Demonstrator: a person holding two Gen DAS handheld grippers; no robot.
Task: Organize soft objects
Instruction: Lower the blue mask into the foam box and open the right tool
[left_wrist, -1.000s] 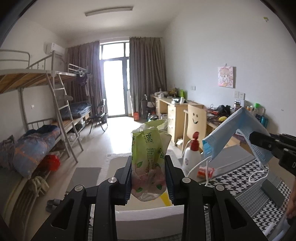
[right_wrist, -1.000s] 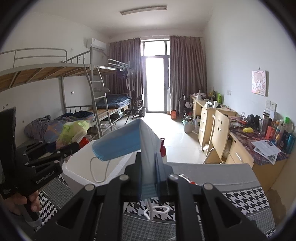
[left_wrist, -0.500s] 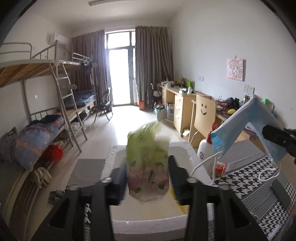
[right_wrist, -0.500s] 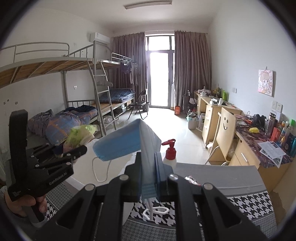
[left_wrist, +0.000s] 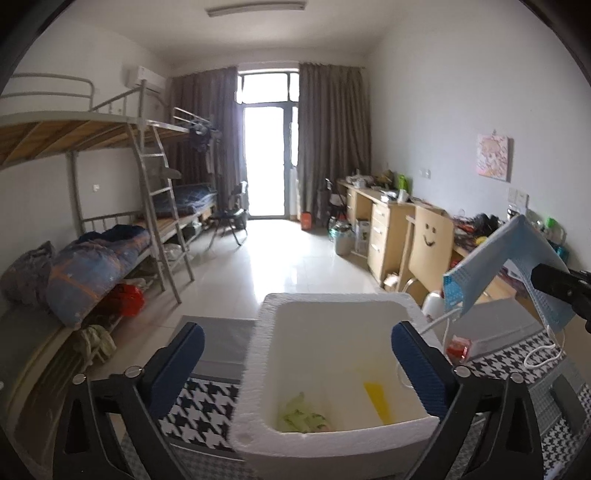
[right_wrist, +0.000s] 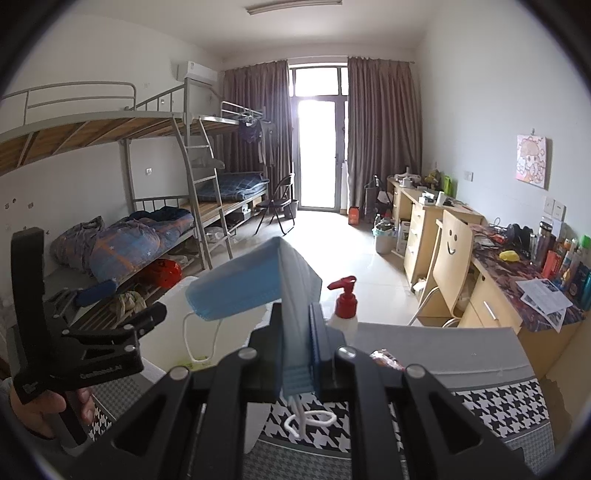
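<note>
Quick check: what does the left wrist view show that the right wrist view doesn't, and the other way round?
Only the left wrist view: the inside of the foam box, with the green packet and a yellow item on its floor, seen between the open left hand-held gripper.

Only the right wrist view: the right hand-held gripper shut on the mask, the red pump of the bottle, and the hand holding the left tool.

Both: mask, houndstooth cloth, bunk beds, smiley chair.
</note>
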